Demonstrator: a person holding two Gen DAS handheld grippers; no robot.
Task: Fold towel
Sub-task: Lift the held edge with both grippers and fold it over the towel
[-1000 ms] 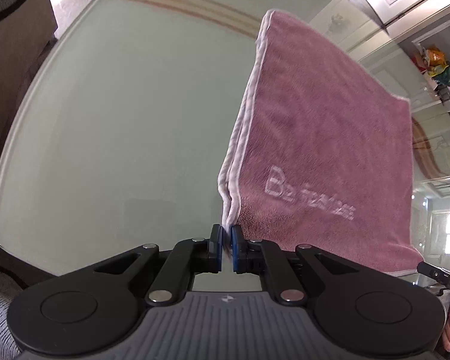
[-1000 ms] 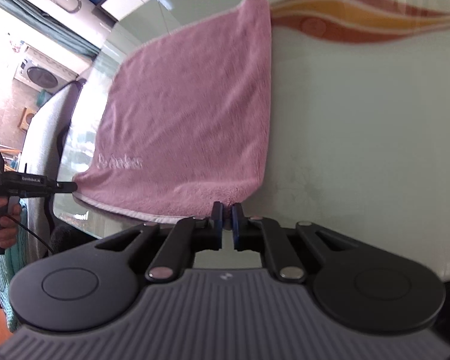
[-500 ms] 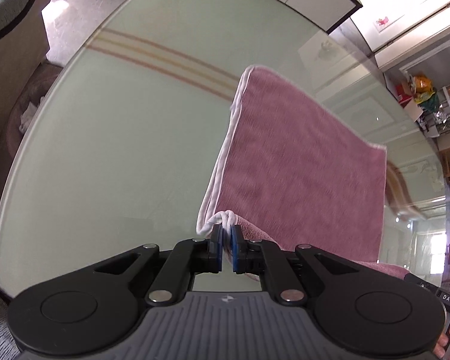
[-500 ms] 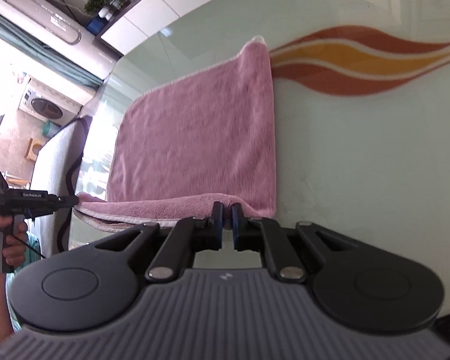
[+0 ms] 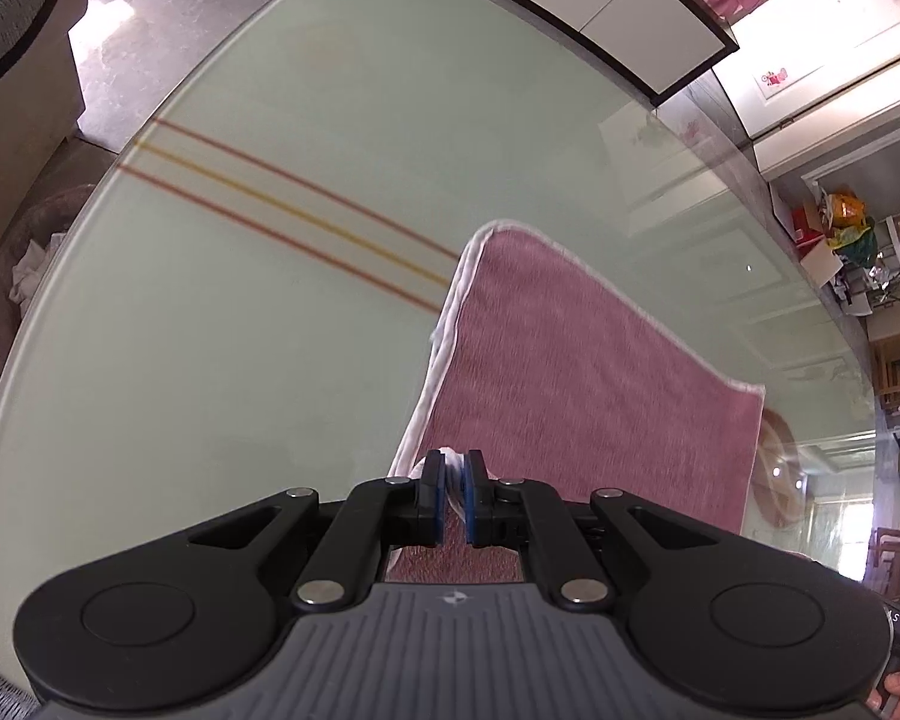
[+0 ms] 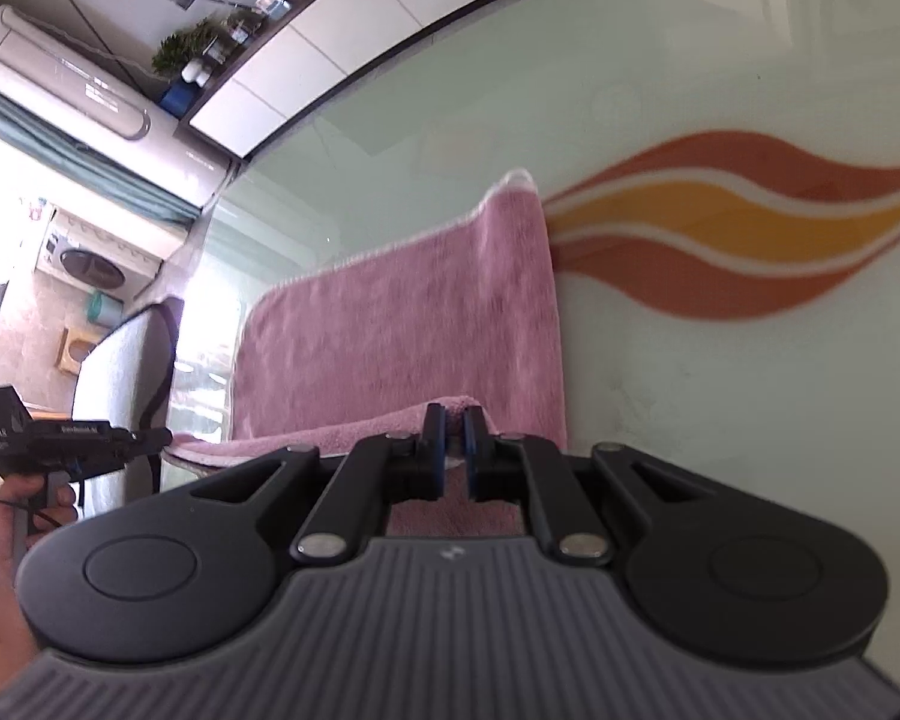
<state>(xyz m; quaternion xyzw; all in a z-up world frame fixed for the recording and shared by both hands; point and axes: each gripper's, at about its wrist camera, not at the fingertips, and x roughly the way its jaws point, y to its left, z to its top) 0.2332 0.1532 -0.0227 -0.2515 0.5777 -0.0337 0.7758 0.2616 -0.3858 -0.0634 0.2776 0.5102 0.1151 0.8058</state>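
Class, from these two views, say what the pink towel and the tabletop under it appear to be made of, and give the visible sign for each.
Towel: looks like soft terry or microfibre cloth, matte and fuzzy, with a white stitched hem; it drapes and bunches where the left gripper pinches it.
Tabletop: probably painted or printed glass, smooth and glossy; it mirrors cabinets and windows, and coloured stripes sit flush in the surface.

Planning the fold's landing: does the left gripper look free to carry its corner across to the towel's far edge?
Probably yes. The left gripper is shut on the towel corner, and the pink surface ahead lies flat, with only bare glass table around it.
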